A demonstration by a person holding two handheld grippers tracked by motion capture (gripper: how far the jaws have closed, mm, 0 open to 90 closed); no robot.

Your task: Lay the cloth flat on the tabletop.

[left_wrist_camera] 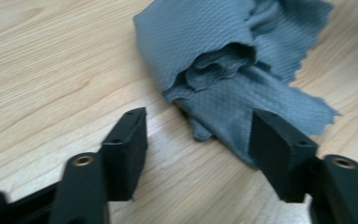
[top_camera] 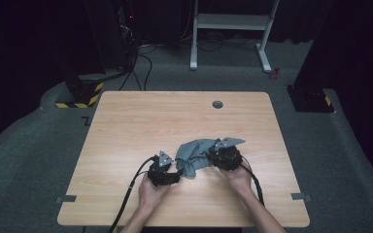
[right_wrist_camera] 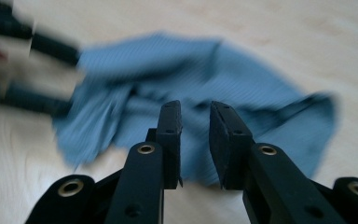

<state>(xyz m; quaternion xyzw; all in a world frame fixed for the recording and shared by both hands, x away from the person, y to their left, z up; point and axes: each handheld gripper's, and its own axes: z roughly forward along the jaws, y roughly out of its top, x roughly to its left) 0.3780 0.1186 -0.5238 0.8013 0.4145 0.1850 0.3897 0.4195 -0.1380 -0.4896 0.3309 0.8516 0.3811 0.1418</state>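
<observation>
Grey cloth [top_camera: 194,156] lies crumpled on the wooden worktop [top_camera: 141,121], near the middle of its near half, between the two tongs. Left tongs [left_wrist_camera: 200,144] sit at the cloth's left edge, jaws spread wide; one jaw stands over a corner of the fabric, the other over bare wood, nothing pinched. Right tongs [right_wrist_camera: 196,140] are at the cloth's right side, jaws parted by a narrow gap, released, no fabric between them. Right gripper view is motion-blurred.

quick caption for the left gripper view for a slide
Open left gripper poised low over the wooden table, a crumpled grey cloth lying just ahead, its edge between the jaws.
</observation>
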